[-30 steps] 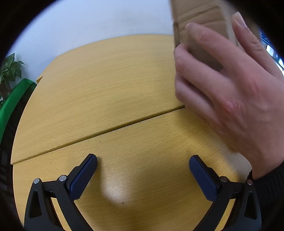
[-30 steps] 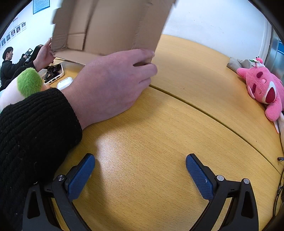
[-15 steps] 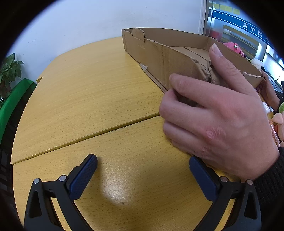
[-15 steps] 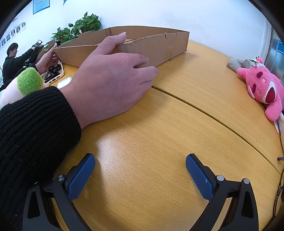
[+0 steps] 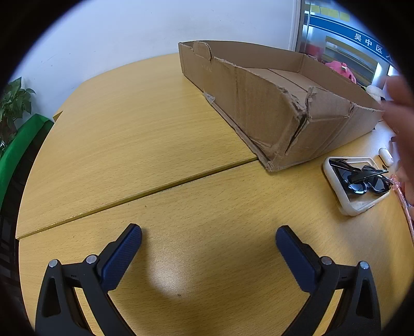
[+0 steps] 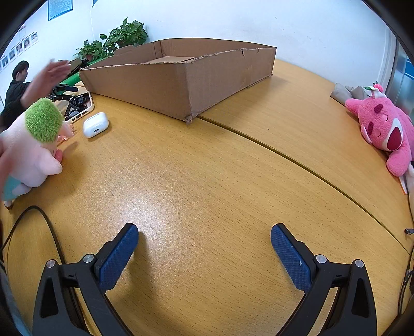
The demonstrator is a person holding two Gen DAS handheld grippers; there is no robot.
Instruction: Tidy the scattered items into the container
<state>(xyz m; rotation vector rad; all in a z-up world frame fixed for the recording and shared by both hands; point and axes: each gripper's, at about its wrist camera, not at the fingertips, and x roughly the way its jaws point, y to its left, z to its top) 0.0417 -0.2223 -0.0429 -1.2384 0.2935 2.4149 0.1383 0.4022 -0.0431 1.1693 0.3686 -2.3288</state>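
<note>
Both grippers, left gripper (image 5: 208,240) and right gripper (image 6: 204,239), spread wide and empty; earbud case (image 6: 95,124) lies forward-left of the right one, just beside the cardboard box (image 6: 181,85); right arm looks nearer.

— What surrounds the work area?
— A wooden table (image 6: 207,160) with a seam. Potted plants (image 6: 124,35) stand against the white wall (image 6: 233,20).
— Anything further?
— A seated person (image 6: 16,82) at far left, and a green chair (image 5: 18,147).
</note>
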